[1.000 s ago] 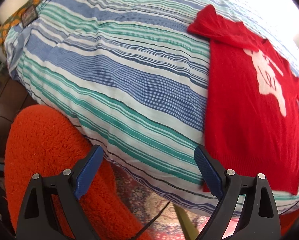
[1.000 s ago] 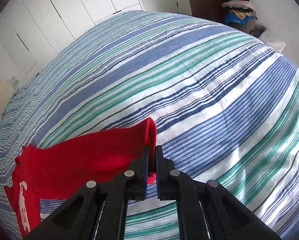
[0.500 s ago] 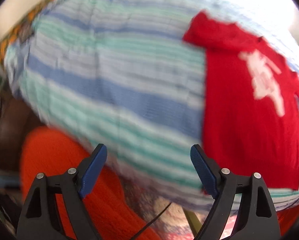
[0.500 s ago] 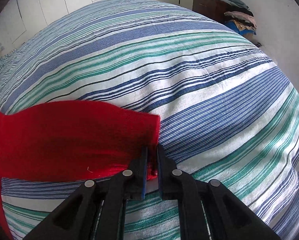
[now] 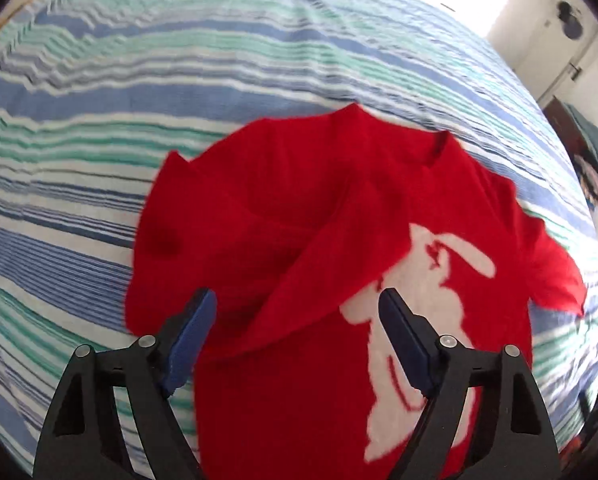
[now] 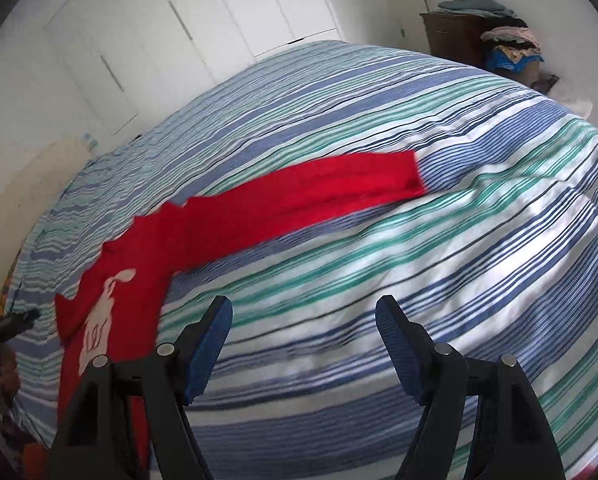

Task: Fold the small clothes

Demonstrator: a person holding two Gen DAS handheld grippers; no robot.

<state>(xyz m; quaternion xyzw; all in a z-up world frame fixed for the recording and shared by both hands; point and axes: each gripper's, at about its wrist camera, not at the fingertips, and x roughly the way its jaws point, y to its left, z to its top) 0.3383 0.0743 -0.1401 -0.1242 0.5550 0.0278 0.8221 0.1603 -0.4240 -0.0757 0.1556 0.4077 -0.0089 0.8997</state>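
One red sweater (image 5: 299, 220) on one striped bedspread (image 5: 179, 60).

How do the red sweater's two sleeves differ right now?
One sleeve lies stretched straight out across the striped bedspread; the other sleeve is folded diagonally over the red sweater, partly covering its white figure. The first lies far ahead of the right gripper; the second between the left gripper's jaws, untouched. Both plain red.

Home bedroom; striped bed (image 6: 419, 260); wardrobe (image 6: 171, 28)
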